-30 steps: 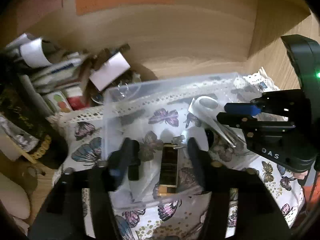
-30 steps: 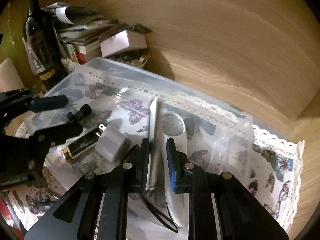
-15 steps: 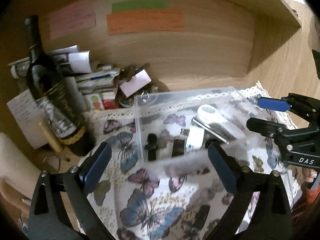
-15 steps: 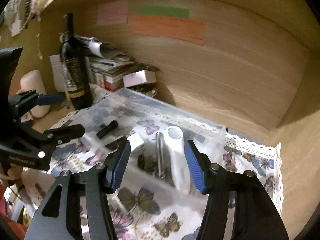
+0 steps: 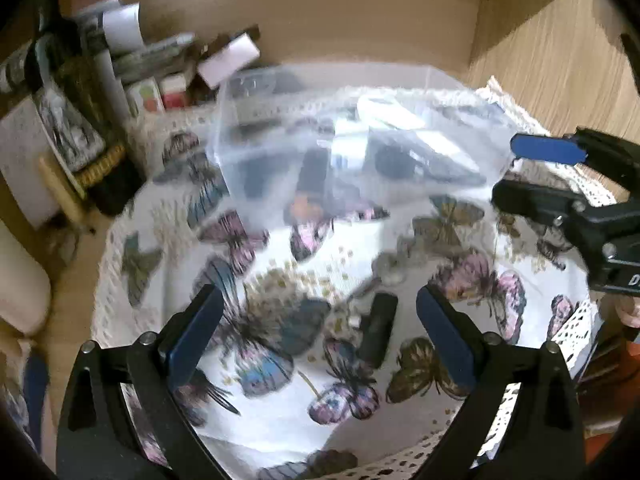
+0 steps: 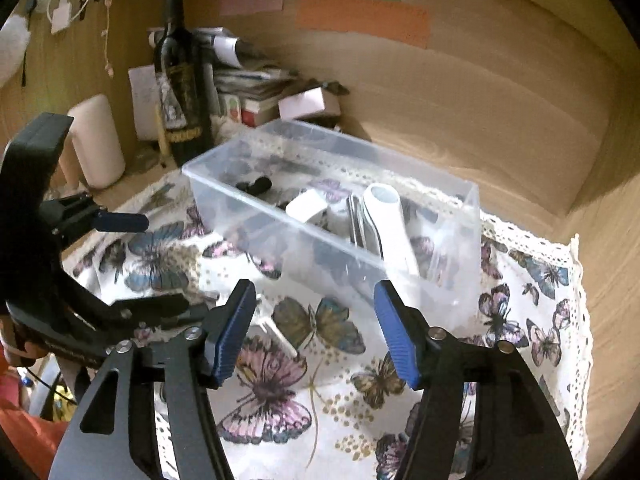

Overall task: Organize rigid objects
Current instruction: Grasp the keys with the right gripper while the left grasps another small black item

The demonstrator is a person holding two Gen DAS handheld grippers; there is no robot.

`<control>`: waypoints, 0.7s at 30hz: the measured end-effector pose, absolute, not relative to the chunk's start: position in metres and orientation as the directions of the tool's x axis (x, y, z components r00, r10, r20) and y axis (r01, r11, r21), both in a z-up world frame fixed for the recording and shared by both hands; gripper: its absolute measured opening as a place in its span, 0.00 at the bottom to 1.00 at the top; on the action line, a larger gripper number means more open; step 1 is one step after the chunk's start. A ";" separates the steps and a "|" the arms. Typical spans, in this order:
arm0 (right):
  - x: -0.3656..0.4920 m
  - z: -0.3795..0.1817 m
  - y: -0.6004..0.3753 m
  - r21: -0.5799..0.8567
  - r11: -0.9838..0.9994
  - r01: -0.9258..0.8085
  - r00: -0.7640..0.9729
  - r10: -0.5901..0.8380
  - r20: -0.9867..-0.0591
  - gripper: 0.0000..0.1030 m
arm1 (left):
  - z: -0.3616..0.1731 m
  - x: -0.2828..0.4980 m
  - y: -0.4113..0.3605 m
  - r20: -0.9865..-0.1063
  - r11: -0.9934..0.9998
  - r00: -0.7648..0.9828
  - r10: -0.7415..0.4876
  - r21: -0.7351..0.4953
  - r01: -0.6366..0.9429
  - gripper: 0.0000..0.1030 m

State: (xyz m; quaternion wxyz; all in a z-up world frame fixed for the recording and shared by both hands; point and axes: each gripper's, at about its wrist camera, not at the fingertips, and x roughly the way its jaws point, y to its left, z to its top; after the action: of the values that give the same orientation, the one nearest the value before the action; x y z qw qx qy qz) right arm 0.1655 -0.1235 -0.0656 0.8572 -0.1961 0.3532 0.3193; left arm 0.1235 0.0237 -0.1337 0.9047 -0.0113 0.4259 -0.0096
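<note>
Two handheld grippers hover with spread fingers over a butterfly-print cloth beside a clear plastic box.

Left wrist view, blurred: the left gripper [image 5: 316, 332] has its blue-padded fingers wide apart, holding nothing. Between them a small black object [image 5: 378, 330] lies on the butterfly cloth [image 5: 280, 420]. The clear box [image 5: 320, 148] sits towards the cloth's far edge with blurred items inside. The right gripper [image 5: 528, 172] enters from the right. Right wrist view: the right gripper [image 6: 316, 328] is also spread and empty above the cloth [image 6: 540, 320]. The box [image 6: 256, 200] stands just beyond, holding a white scoop-like tool [image 6: 390, 216], a white block [image 6: 306, 206] and dark pieces. A dark bottle [image 6: 180, 80] stands by the desk's back left corner.
</note>
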 end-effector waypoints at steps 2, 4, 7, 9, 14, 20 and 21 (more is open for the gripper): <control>0.165 -0.068 -0.124 -0.106 0.715 -0.691 0.536 0.409 -0.738 0.57 | -0.141 0.123 0.020 -0.787 0.999 0.616 -0.037 -0.034 0.017 0.96; 0.165 -0.071 -0.123 -0.093 0.709 -0.699 0.519 0.413 -0.749 0.59 | -0.147 0.124 0.017 -0.799 0.999 0.600 -0.040 -0.030 0.026 0.90; 0.166 -0.080 -0.117 -0.092 0.699 -0.709 0.499 0.404 -0.767 0.59 | -0.153 0.124 0.012 -0.813 0.998 0.580 -0.056 -0.029 0.055 0.73; 0.168 -0.089 -0.114 -0.084 0.688 -0.721 0.475 0.402 -0.783 0.59 | -0.151 0.122 0.010 -0.803 0.996 0.590 -0.086 -0.048 0.079 0.61; 0.176 -0.110 -0.105 -0.060 0.676 -0.734 0.417 0.379 -0.826 0.59 | -0.150 0.117 0.007 -0.792 0.991 0.600 -0.116 -0.055 0.119 0.25; 0.183 -0.124 -0.090 -0.077 0.648 -0.758 0.392 0.358 -0.847 0.37 | -0.144 0.106 0.029 -0.772 0.994 0.625 -0.111 -0.084 0.073 0.25; 0.185 -0.127 -0.087 -0.072 0.646 -0.760 0.383 0.355 -0.853 0.36 | -0.141 0.105 0.033 -0.766 0.994 0.634 -0.107 -0.089 0.060 0.25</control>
State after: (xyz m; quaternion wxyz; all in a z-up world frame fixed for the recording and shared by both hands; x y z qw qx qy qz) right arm 0.1851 -0.0869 -0.1267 0.7977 -0.2345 0.4317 0.3496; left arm 0.1048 0.0334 -0.1414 0.9035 -0.0278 0.4251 -0.0462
